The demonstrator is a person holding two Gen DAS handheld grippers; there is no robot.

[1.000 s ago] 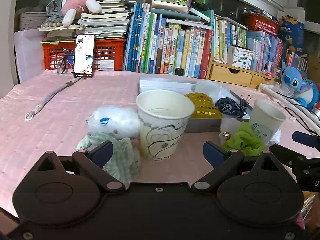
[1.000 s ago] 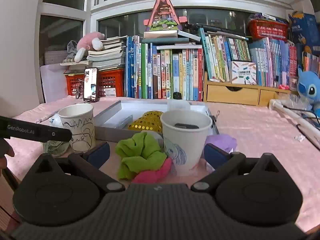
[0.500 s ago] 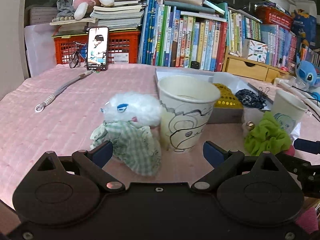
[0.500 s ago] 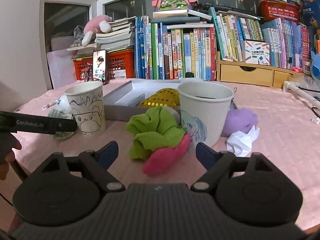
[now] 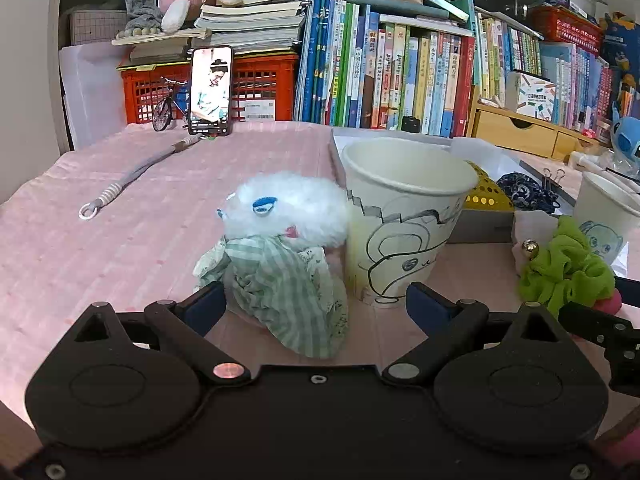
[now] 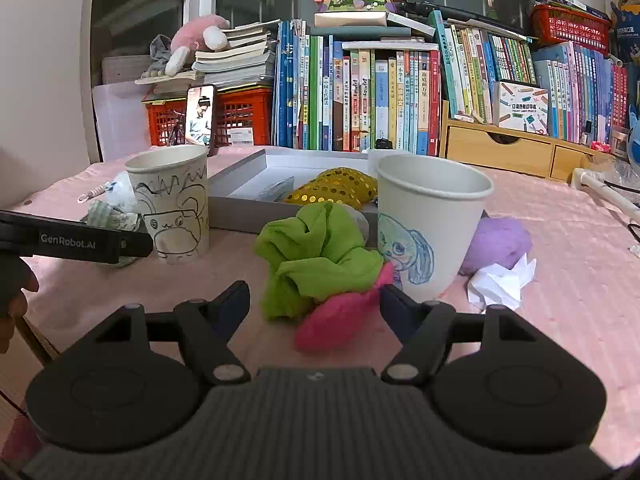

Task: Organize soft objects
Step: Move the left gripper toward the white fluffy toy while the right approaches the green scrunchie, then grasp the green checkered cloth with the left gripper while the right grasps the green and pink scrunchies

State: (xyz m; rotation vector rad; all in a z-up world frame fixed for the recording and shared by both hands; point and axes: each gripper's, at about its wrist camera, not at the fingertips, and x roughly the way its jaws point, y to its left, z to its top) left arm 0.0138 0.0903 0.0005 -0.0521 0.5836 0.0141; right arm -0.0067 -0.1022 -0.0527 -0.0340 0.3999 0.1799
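Observation:
My left gripper [image 5: 316, 304] is open and low over the pink tablecloth. A green checked cloth scrunchie [image 5: 288, 292] lies between its fingers, with a white fluffy scrunchie [image 5: 288, 212] behind it and a paper cup with a black drawing [image 5: 400, 220] to the right. My right gripper [image 6: 316, 304] is closing. A green scrunchie [image 6: 316, 256] and a pink one [image 6: 340, 316] lie between its jaws. The left pad stands clear of the cloth. A paper cup with a blue drawing [image 6: 428, 220] stands just behind, and a purple soft piece [image 6: 496, 244] lies to its right.
A grey tray [image 6: 240, 200] behind the cups holds a yellow sequined piece [image 6: 336, 190]. Crumpled white paper [image 6: 500, 280] lies by the purple piece. Books, a red crate [image 5: 260, 88] and a phone [image 5: 210, 90] line the back edge. A cord [image 5: 120, 188] lies at the left.
Both grippers have sunk and come closer to the soft pieces. The right jaws have narrowed around the green and pink scrunchies. The left jaws have kept their width.

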